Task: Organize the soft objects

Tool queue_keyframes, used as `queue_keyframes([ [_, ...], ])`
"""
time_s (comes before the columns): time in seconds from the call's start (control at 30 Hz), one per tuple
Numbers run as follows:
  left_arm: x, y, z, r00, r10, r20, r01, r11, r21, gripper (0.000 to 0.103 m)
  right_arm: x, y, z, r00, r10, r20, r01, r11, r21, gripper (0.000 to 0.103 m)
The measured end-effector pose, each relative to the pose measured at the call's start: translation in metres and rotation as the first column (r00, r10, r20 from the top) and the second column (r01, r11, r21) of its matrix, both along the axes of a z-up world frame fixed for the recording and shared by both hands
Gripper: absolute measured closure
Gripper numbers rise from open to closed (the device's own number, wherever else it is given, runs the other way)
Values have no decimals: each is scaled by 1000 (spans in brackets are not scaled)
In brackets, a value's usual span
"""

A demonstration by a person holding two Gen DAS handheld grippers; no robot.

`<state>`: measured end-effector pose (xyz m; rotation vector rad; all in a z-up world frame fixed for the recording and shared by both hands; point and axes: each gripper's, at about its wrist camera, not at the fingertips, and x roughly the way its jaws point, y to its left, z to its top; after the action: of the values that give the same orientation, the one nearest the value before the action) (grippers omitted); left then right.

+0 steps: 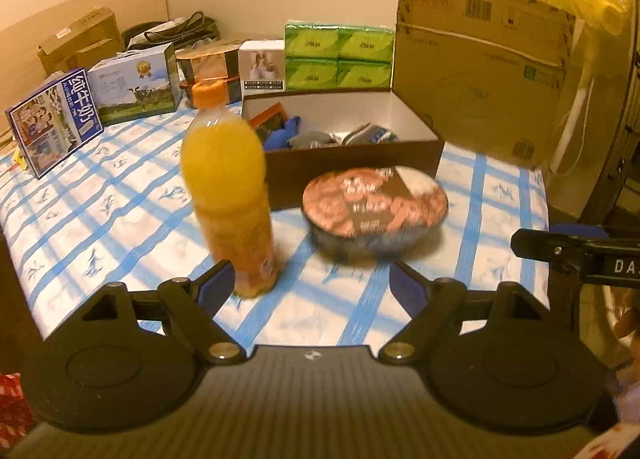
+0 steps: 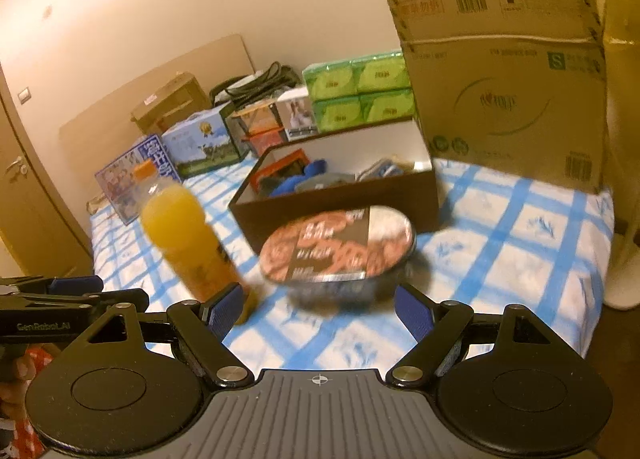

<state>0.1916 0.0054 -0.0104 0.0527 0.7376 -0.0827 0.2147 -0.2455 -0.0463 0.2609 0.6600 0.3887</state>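
A dark brown open box (image 1: 352, 163) (image 2: 340, 199) stands on the blue-checked cloth and holds soft items: a blue cloth (image 1: 286, 131) (image 2: 304, 177) and grey and striped socks (image 1: 360, 137) (image 2: 380, 171). In front of it stand an orange juice bottle (image 1: 228, 187) (image 2: 188, 239) and a round instant-noodle bowl (image 1: 374, 207) (image 2: 340, 251). My left gripper (image 1: 312, 287) is open and empty, near the bottle's base. My right gripper (image 2: 320, 311) is open and empty, just before the bowl. Each gripper shows at the edge of the other's view.
A large cardboard box (image 1: 480, 75) (image 2: 508, 79) stands at the back right. Green tissue packs (image 1: 338, 55) (image 2: 360, 93), milk cartons (image 1: 54, 121) (image 2: 128, 175) and small boxes line the back. The table edge (image 2: 600, 279) drops off at the right.
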Motion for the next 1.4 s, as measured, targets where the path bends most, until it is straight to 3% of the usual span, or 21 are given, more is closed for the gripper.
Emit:
queue_keyframes([
  [0.33,-56,13,-10,998,2,-60,-5,999,-49,20,-61,20,-5,999,5,-38,-6,1000,-19,21],
  [0.7,-101,13,-20,993,34,-114,-39,998,-42,20,-100,27,-12,995,24,-97,-32,996,-85,21],
  [1.4,-129,11,-44,980,25,-198,-34,999,-42,20,-128,37,-41,972,67,-227,-97,988,-123,21],
])
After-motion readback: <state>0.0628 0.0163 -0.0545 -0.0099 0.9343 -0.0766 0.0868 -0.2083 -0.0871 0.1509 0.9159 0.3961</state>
